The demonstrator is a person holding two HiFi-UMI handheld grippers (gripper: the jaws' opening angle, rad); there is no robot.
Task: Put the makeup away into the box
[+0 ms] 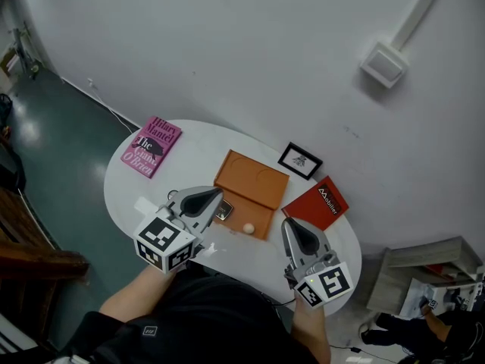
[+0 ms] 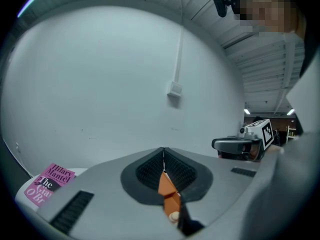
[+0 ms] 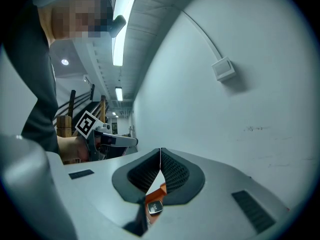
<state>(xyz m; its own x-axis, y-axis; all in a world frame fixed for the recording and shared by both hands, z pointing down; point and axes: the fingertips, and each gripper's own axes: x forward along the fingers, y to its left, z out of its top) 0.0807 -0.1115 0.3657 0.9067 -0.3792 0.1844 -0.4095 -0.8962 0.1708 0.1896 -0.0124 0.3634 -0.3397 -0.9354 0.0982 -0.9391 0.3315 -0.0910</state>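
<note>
The person is standing over the round white table (image 1: 186, 158), holding both tools nearly level above its near edge. The left gripper (image 1: 218, 193) is showing its jaws pressed together with nothing between them, and the right gripper (image 1: 287, 224) is doing the same. The orange box (image 1: 254, 179) is lying open at the table's middle. A small round cream piece (image 1: 248, 227) is sitting on the box's near part, and a little metallic compact (image 1: 223, 211) is lying at its near left edge, just under the left tip; I cannot tell whether the compact is inside the box or only beside it.

To my eye, empty closed jaws over the makeup could be suiting either someone about to fetch a piece or someone who has set one down. Any piece needing a lift would be calling for jaws opened before descending, a flat squeeze across the compact's sides, and a gentle, centred pinch on the round piece, which is looking likely to roll.
</note>
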